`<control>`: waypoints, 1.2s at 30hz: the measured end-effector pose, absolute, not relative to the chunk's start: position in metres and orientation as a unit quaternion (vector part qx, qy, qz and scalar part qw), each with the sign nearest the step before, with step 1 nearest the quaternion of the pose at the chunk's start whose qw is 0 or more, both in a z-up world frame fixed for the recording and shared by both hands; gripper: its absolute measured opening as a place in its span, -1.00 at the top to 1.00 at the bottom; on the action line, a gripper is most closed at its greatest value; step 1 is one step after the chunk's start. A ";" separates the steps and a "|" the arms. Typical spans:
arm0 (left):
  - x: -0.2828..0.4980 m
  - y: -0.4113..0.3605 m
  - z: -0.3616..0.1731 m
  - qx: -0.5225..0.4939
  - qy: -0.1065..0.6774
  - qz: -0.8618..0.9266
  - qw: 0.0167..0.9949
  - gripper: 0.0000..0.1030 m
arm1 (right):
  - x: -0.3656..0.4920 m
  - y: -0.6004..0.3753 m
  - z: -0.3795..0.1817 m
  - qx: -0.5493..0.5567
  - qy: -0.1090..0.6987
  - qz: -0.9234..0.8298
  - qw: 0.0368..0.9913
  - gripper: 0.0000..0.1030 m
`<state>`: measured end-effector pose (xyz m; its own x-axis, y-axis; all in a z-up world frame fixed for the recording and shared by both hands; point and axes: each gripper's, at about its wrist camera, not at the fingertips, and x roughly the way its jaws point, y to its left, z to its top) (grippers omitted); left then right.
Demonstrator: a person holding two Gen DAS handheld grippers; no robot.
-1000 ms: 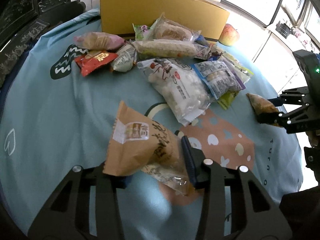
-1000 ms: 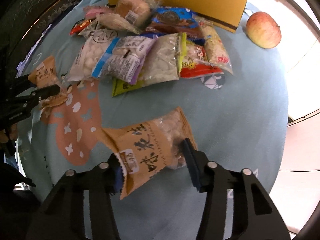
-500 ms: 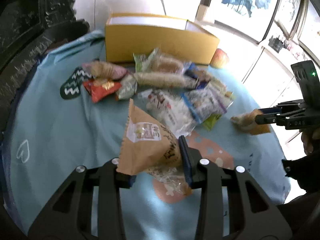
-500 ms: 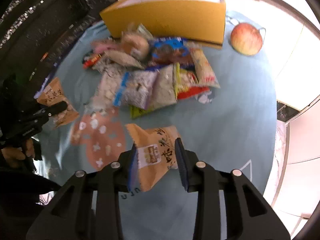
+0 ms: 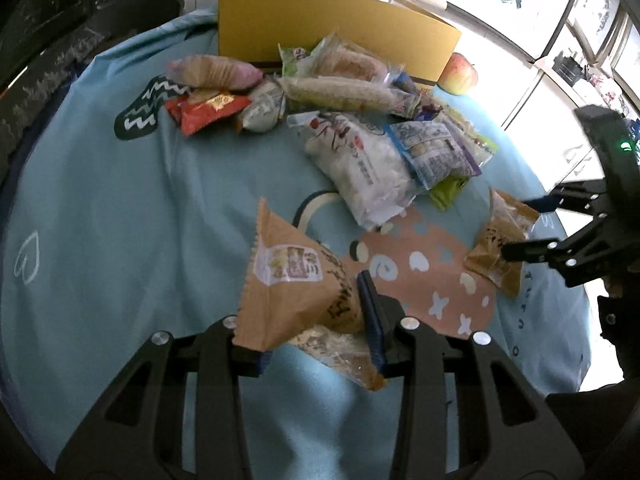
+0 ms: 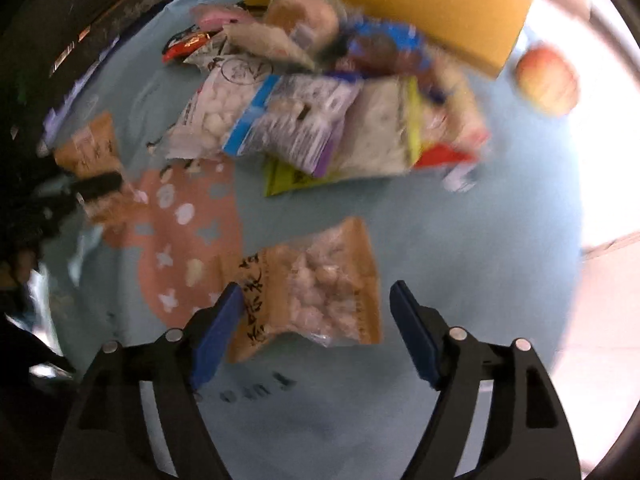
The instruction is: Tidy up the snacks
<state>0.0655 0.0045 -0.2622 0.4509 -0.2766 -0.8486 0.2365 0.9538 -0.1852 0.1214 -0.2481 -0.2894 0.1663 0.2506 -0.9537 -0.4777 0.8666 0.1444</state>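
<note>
Left gripper: I am clamping a brown snack packet between its pads, lifted over the blue tablecloth. Right gripper: I am opening its jaws; a second brown packet is lying between them on the cloth, left pad touching it.

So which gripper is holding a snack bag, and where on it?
Left gripper clamps a brown snack bag across its lower half. Right gripper is opening; its brown bag lies loose between the fingers.
</note>
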 end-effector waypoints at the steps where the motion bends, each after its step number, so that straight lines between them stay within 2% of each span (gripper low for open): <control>1: 0.065 0.006 -0.262 -0.021 0.502 -0.150 0.851 0.27 | 0.120 -0.246 -0.292 -0.101 0.597 0.247 0.757 -0.58; 3: 0.064 0.008 -0.263 -0.022 0.502 -0.149 0.851 0.25 | 0.114 -0.238 -0.294 -0.133 0.591 0.250 0.755 -0.66; 6: 0.063 0.011 -0.263 -0.025 0.503 -0.146 0.851 0.22 | 0.104 -0.220 -0.291 -0.212 0.561 0.247 0.761 -0.66; 8: 0.064 0.012 -0.264 -0.028 0.504 -0.144 0.851 0.20 | 0.097 -0.210 -0.287 -0.261 0.539 0.238 0.764 -0.75; 9: 0.064 0.012 -0.264 -0.030 0.505 -0.143 0.851 0.19 | 0.095 -0.206 -0.286 -0.286 0.532 0.229 0.764 -0.85; 10: 0.064 0.012 -0.265 -0.031 0.506 -0.142 0.850 0.18 | 0.093 -0.202 -0.287 -0.301 0.528 0.225 0.762 -0.91; 12: 0.065 0.012 -0.266 -0.034 0.506 -0.142 0.850 0.17 | 0.093 -0.201 -0.289 -0.289 0.539 0.230 0.757 -0.91; 14: 0.064 0.012 -0.266 -0.035 0.507 -0.141 0.850 0.17 | 0.095 -0.205 -0.292 -0.246 0.562 0.243 0.751 -0.65; 15: 0.064 0.012 -0.266 -0.035 0.507 -0.141 0.850 0.17 | 0.097 -0.209 -0.291 -0.214 0.572 0.255 0.749 -0.39; 17: 0.064 0.012 -0.266 -0.035 0.507 -0.141 0.849 0.17 | 0.099 -0.214 -0.289 -0.193 0.573 0.254 0.755 -0.14; 18: 0.064 0.012 -0.267 -0.036 0.508 -0.141 0.849 0.17 | 0.099 -0.215 -0.286 -0.183 0.574 0.255 0.756 0.08; 21: 0.065 0.011 -0.266 -0.036 0.508 -0.141 0.849 0.17 | 0.100 -0.218 -0.277 -0.164 0.574 0.256 0.760 0.28; 32: 0.065 0.013 -0.263 -0.041 0.505 -0.145 0.850 0.17 | 0.105 -0.272 -0.243 0.034 0.579 0.263 0.771 0.40; 36: 0.066 0.011 -0.262 -0.040 0.504 -0.146 0.850 0.17 | 0.111 -0.286 -0.243 0.051 0.574 0.245 0.779 0.46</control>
